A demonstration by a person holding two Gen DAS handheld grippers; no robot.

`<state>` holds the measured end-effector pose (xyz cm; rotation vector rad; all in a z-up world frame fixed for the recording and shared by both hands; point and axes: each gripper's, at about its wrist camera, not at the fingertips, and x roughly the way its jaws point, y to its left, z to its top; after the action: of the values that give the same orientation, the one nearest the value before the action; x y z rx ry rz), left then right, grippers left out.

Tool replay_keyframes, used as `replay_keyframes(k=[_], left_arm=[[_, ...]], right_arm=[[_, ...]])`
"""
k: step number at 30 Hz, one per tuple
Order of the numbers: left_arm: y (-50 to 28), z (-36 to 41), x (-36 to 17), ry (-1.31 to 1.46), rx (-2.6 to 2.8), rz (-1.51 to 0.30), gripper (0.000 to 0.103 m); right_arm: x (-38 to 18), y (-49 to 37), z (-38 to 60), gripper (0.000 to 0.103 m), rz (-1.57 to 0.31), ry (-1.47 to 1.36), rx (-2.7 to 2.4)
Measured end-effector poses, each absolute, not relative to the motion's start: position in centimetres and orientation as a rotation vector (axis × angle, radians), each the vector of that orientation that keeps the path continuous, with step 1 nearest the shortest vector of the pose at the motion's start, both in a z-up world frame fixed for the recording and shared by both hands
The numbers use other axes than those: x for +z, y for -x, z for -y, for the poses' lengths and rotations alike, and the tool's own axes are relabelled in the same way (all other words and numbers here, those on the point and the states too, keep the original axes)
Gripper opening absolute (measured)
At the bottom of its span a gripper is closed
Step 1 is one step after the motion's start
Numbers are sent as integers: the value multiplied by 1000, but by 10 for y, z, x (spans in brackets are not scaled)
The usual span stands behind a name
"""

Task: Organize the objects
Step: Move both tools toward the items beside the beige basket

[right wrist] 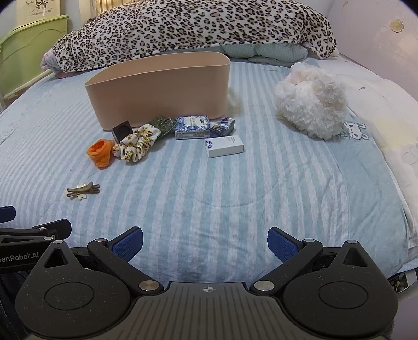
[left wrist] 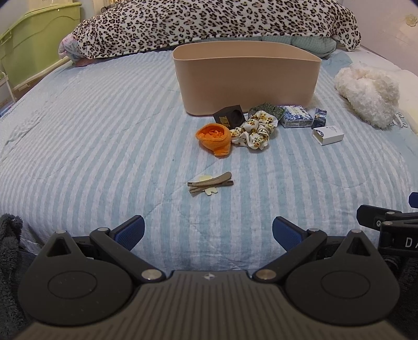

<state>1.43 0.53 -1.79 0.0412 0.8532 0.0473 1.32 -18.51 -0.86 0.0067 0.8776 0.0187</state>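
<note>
The bed (left wrist: 78,136) carries everything, under a blue-and-white striped quilt, with a leopard-print blanket (left wrist: 209,23) heaped along its far edge. One beige bin (left wrist: 245,81) stands on the quilt just in front of that blanket. One white fluffy thing (left wrist: 368,96) lies toward the right edge of the bed, apart from the rest.

The small things lie in a loose row touching or just beside the near wall of the bin: one orange cloth pouch (left wrist: 214,137), one floral scrunchie (left wrist: 254,132), one dark green scrunchie (left wrist: 269,109) behind it, one black cube box (left wrist: 228,118), one blue-and-white patterned box (left wrist: 296,116), one dark blue box (left wrist: 319,118) and one white box (left wrist: 327,135). One hair clip (left wrist: 210,183) lies alone, nearer to the tongs than the row.

The left gripper (left wrist: 208,231) hovers low at the near edge of the bed, its jaws wide and holding nothing; the clip is straight ahead of it. The right gripper (right wrist: 205,242) is beside it, also wide and empty; the white box lies ahead of it, well apart.
</note>
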Motion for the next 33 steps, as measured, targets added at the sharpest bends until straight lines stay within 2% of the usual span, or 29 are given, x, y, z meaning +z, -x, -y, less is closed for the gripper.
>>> replay_keyframes(k=[21,33], left_arm=[[-63,-12,-63,-33,78,-898,103],[-95,-22,-91,-96,54,-829,103]], right_arm=[[-41,-63,194,103,-886,-32,12],[-70,-119,207,103,-854,-9,-7]])
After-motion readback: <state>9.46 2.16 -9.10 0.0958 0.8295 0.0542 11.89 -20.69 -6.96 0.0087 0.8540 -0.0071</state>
